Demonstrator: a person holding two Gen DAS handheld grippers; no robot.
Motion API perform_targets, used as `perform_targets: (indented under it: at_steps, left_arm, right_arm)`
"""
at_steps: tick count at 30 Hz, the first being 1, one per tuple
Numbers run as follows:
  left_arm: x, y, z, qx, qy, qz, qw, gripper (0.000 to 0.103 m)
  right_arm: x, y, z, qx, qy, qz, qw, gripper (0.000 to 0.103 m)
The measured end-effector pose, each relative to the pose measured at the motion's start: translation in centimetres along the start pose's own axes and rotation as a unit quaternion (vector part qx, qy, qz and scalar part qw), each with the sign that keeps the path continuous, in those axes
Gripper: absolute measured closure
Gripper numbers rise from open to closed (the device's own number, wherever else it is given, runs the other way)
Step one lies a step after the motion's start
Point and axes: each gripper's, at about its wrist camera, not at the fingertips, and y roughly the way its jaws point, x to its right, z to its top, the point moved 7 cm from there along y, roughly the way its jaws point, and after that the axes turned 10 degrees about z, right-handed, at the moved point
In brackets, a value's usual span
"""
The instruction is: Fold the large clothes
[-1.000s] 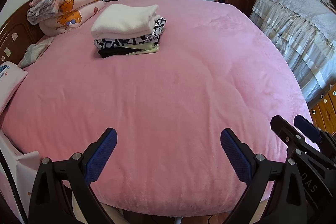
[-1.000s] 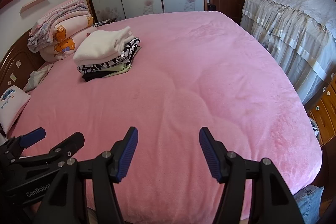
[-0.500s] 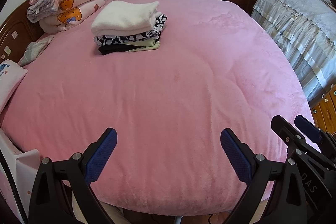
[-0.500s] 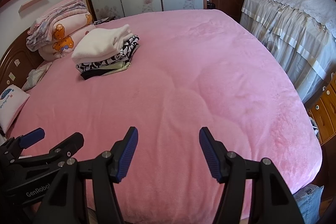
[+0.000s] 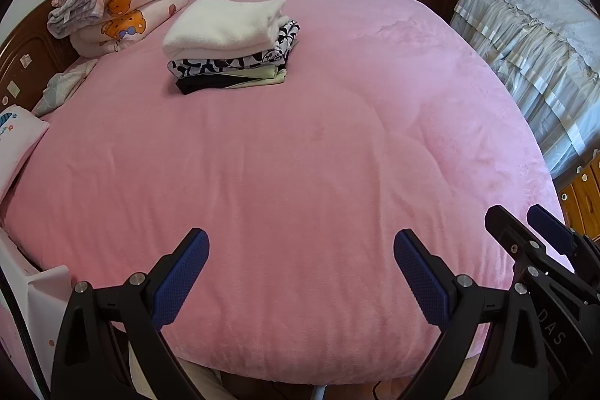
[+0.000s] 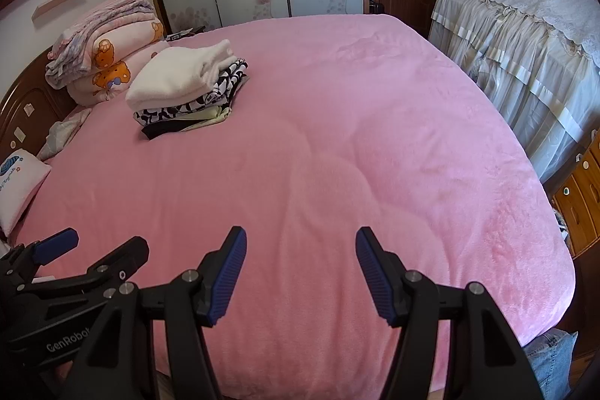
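Hovering empty and wide-jawed over the pink bed, left gripper and right gripper suggest the folded stack is finished.

One clothes stack; one quilt pile; two grippers; four fingers.

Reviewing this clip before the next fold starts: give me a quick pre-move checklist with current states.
1. Left gripper open, nothing between the pads: ok.
2. Right gripper open, nothing held: ok.
3. Pink bedspread has bare room in front of both grippers: ok.
4. Folded stack sits tidy, white towel on top: ok.
5. Next unfolded garment in view: not ok, none visible.
6. Stack away from the bed's edges: ok.
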Motion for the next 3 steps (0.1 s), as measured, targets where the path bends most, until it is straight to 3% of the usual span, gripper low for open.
perform_targets:
  at_steps: [3]
  left_arm:
    - [0.06,0.05,-0.09,-0.002,0.0,0.001,1.0,0.005]
  right_arm:
    - [-0.02,0.01,0.03,0.0,-0.001,-0.001,1.0,0.042]
